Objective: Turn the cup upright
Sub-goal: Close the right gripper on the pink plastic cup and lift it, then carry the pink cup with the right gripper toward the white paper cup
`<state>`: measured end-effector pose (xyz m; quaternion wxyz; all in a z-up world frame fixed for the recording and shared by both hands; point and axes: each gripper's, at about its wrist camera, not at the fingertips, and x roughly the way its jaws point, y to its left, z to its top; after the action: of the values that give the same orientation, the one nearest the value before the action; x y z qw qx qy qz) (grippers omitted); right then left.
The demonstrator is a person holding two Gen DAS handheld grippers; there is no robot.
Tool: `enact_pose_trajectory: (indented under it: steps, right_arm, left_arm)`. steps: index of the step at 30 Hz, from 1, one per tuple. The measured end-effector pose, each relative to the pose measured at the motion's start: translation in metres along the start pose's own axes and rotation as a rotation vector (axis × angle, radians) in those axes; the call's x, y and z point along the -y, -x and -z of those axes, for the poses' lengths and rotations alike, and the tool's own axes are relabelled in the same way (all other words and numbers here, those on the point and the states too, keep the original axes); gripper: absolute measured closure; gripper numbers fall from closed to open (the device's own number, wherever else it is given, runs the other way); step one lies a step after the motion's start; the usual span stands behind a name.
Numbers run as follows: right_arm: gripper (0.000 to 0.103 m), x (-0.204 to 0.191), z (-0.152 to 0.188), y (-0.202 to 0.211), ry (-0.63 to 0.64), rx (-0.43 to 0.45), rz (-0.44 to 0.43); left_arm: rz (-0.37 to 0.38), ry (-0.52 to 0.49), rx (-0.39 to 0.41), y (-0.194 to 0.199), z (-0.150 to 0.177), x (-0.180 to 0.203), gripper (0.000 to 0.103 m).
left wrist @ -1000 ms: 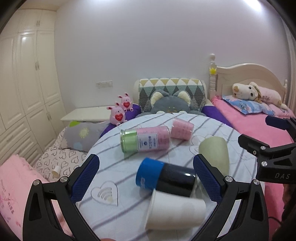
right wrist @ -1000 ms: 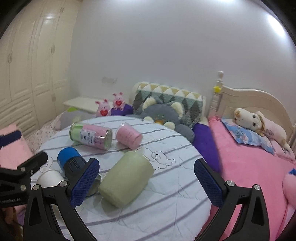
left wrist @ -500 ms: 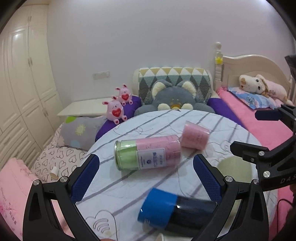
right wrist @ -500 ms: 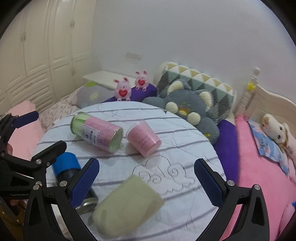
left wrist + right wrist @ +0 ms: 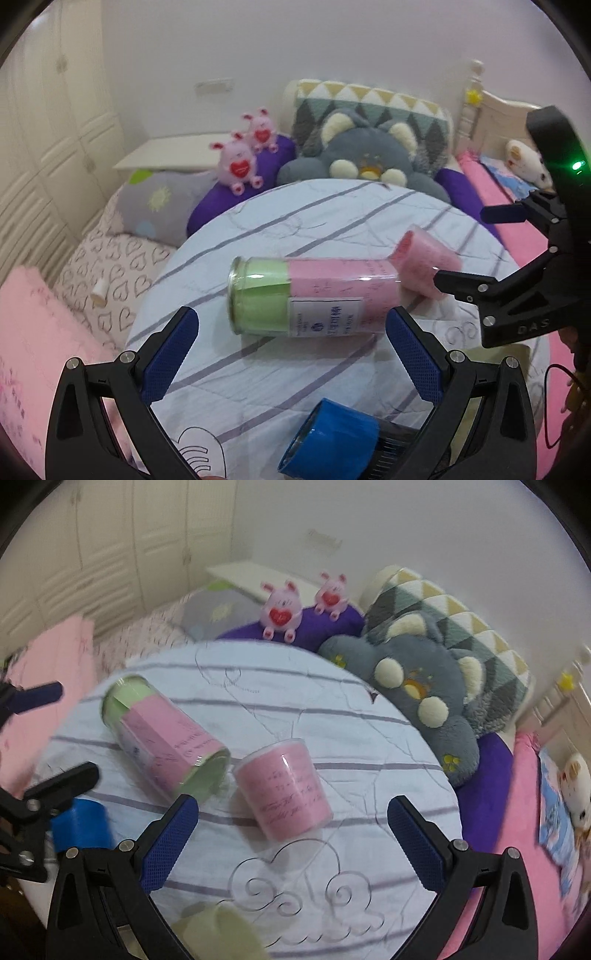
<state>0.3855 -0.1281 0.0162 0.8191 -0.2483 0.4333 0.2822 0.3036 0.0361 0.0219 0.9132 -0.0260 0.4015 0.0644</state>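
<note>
Pink cup (image 5: 282,788) on its side — both claws (image 5: 291,834) (image 5: 291,354) spread wide, empty, above it.

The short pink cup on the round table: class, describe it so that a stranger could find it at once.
Start at the round striped table before the grey plush cushion. Near its middle, between the right gripper's open fingers, lies the short pink cup on its side. Unlike the taller pink-and-green tumbler beside it, it is all pink.

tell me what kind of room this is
Most likely a bedroom, perhaps a child's: a bed headboard with pink bedding, plush toys and cushions along the wall, and built-in wardrobes. The cups lie on a round table beside the bed.
</note>
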Motion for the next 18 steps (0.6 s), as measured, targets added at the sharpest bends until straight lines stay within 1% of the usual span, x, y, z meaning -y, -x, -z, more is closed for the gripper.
enact_pose_trajectory:
  steps: [3, 4, 6, 9, 11, 13, 14, 15, 16, 18]
  right_arm:
    - [0.000, 0.002, -0.005, -0.019, 0.038, -0.051, -0.017]
    - [0.000, 0.002, -0.006, -0.026, 0.059, -0.068, -0.038]
    - [0.000, 0.002, -0.008, -0.036, 0.076, -0.097, -0.036]
    - [0.000, 0.001, -0.009, -0.052, 0.109, -0.128, -0.055]
    - [0.001, 0.001, -0.009, -0.063, 0.112, -0.150, -0.057]
    - [0.017, 0.002, -0.008, -0.076, 0.094, -0.197, -0.028]
    - [0.037, 0.003, -0.008, -0.080, 0.076, -0.216, -0.065]
    - [0.042, 0.007, -0.009, -0.082, 0.040, -0.221, -0.123]
    - [0.042, 0.011, -0.010, -0.081, 0.018, -0.220, -0.135]
    - [0.042, 0.012, -0.011, -0.078, 0.028, -0.220, -0.129]
  left_arm:
    - [-0.045, 0.031, -0.063, -0.011, -0.001, -0.003, 0.001]
    - [-0.045, 0.040, -0.084, -0.014, 0.000, -0.003, 0.001]
    - [-0.044, 0.060, -0.128, -0.022, 0.002, -0.004, 0.001]
    - [-0.068, 0.091, -0.175, -0.031, 0.006, -0.007, 0.001]
    - [-0.063, 0.105, -0.213, -0.037, 0.010, -0.006, 0.001]
    - [-0.058, 0.118, -0.250, -0.043, 0.011, -0.006, 0.001]
    - [-0.058, 0.125, -0.256, -0.044, 0.012, -0.007, 0.001]
    - [-0.065, 0.131, -0.259, -0.044, 0.013, -0.008, 0.001]
    - [-0.072, 0.135, -0.261, -0.044, 0.013, -0.009, 0.001]
    - [-0.082, 0.141, -0.263, -0.044, 0.013, -0.010, 0.001]
